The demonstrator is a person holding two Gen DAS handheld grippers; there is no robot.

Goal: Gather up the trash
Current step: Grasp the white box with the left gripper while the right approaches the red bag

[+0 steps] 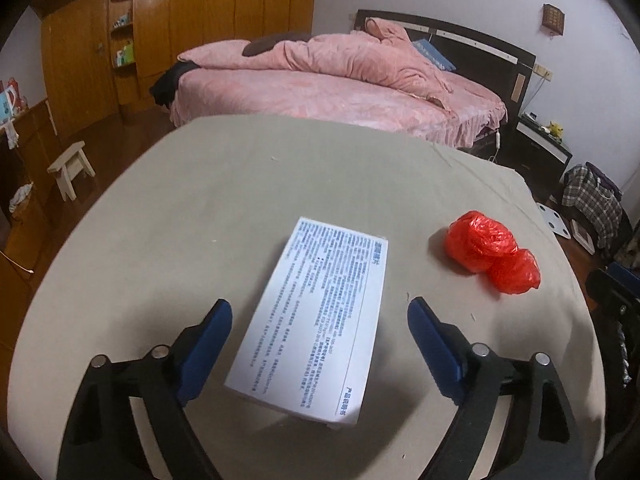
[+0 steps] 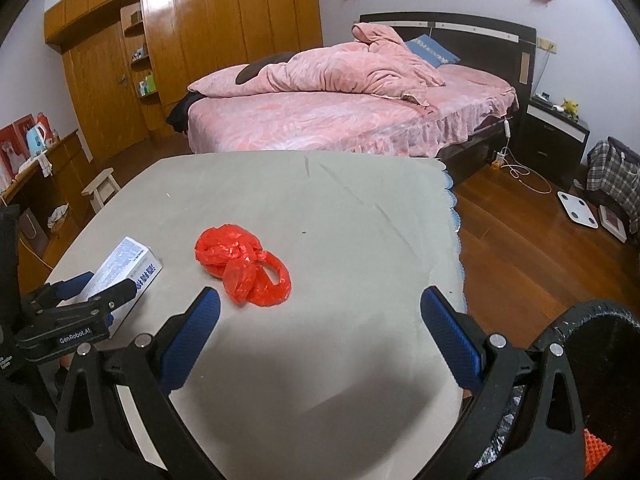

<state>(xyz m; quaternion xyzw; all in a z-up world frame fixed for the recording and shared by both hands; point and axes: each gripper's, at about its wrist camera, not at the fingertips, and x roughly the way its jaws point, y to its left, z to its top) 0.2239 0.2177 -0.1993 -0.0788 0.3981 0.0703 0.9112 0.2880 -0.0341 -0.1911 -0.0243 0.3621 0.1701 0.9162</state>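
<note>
A white box (image 1: 320,312) printed with small text lies flat on the cloth-covered table (image 1: 240,184). My left gripper (image 1: 320,308) stands open astride the box's near half, with a gap between each blue pad and the box's sides. In the right wrist view the same box (image 2: 132,260) sits at the far left, between the left gripper's (image 2: 106,282) fingers. A crumpled red plastic bag (image 2: 244,264) lies on the table (image 2: 340,208), just ahead and left of my right gripper (image 2: 320,300), which is open with nothing between its fingers. The same bag (image 1: 492,252) shows to the right of the box.
A black round bin rim (image 2: 592,320) shows at the lower right beside the table's edge. Beyond the table stand a pink bed (image 2: 340,116), a wooden wardrobe (image 2: 200,32), a small white stool (image 1: 70,168) and a nightstand (image 2: 556,128). A white scale (image 2: 578,208) lies on the wood floor.
</note>
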